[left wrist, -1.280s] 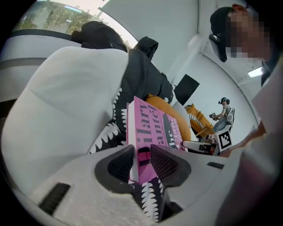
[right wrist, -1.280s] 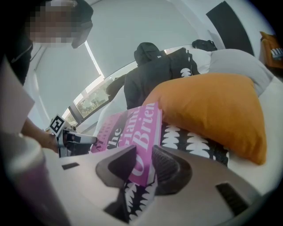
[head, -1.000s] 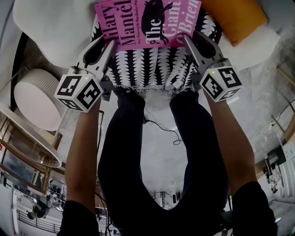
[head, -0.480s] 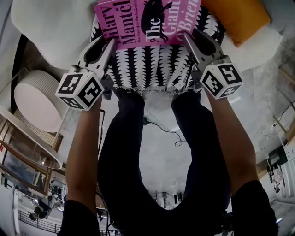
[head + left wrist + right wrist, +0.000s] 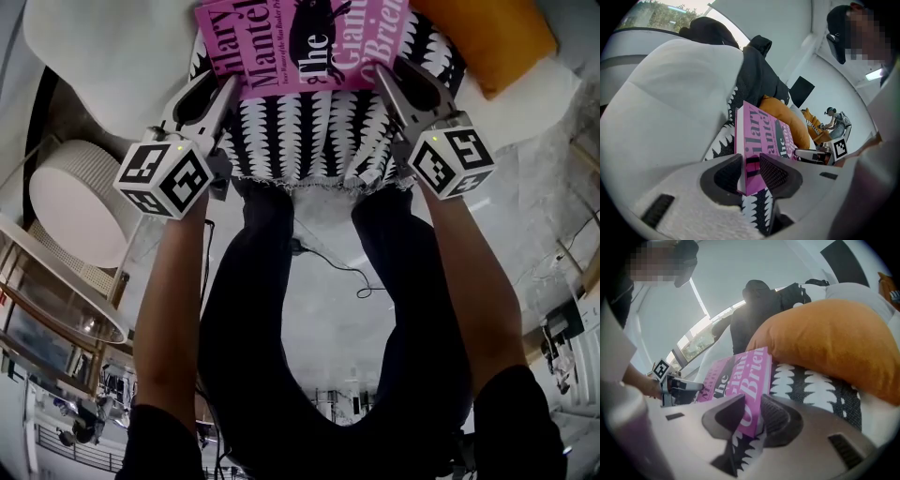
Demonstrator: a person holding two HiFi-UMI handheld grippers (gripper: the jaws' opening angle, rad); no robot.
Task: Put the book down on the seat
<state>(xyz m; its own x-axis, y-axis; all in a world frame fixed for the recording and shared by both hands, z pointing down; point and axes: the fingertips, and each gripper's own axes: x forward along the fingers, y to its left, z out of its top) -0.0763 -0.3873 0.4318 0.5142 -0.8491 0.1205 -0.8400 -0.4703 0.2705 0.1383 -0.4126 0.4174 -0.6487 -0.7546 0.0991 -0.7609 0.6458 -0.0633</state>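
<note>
A pink paperback book [image 5: 300,42] is held flat just above a black-and-white patterned cushion [image 5: 309,141] on the white seat [image 5: 112,66]. My left gripper [image 5: 225,89] is shut on the book's near left corner. My right gripper [image 5: 380,80] is shut on its near right corner. In the left gripper view the book [image 5: 761,136] stands edge-on between the pads of the left gripper [image 5: 751,171]. The right gripper view shows the book's cover [image 5: 736,376] pinched in the right gripper [image 5: 754,416]. Whether the book touches the cushion I cannot tell.
An orange cushion [image 5: 487,37] lies at the seat's right, close behind the book. A dark garment [image 5: 757,75] is draped over the seat back. A round white ribbed stool [image 5: 70,202] and a glass table [image 5: 56,300] stand at the left. A cable [image 5: 337,267] runs across the floor.
</note>
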